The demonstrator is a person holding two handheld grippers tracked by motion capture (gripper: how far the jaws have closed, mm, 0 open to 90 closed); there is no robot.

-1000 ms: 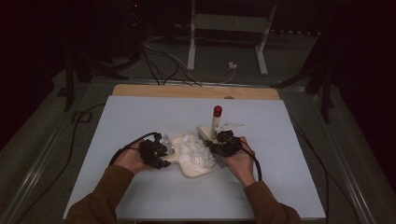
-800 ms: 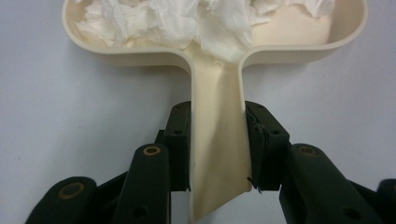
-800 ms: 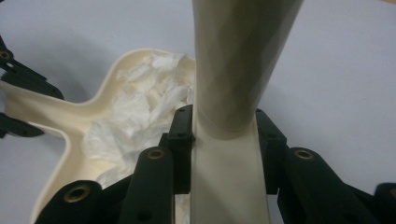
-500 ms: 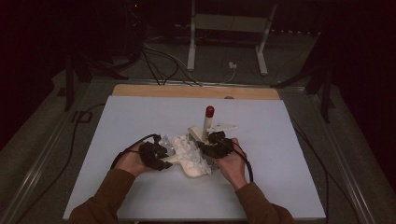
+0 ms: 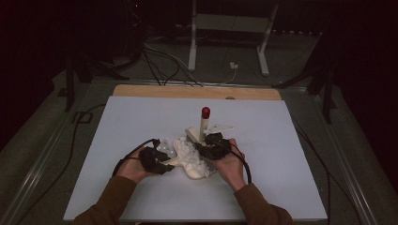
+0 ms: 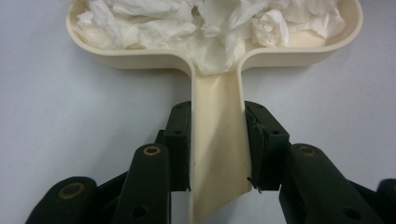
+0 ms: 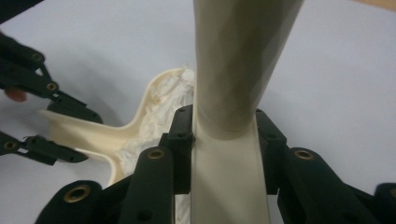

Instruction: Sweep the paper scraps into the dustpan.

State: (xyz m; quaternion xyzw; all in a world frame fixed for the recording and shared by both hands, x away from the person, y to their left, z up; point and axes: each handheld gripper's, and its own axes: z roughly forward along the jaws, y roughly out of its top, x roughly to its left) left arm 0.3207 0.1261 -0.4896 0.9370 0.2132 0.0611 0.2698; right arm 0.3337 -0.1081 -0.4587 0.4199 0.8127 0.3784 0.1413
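Cream plastic dustpan (image 6: 140, 56), full of crumpled tissue (image 6: 205, 23), is steadied by its handle pinched between the left gripper (image 6: 217, 144) jaws, while the brush (image 7: 233, 70) handle is clamped between the right gripper (image 7: 224, 154) jaws for sweeping.

Looks like a dim recording lab: pale blue-grey tabletop (image 5: 291, 154) (plywood beneath), tangled black floor cables (image 5: 159, 65), white metal stand legs (image 5: 192, 47).

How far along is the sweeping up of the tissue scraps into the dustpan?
Mostly done: crumpled tissue fills the cream dustpan. In hand: the left tool clamps the dustpan's handle, and the right tool grips the brush handle. One scrap sits beside the pan and looks left to sweep.
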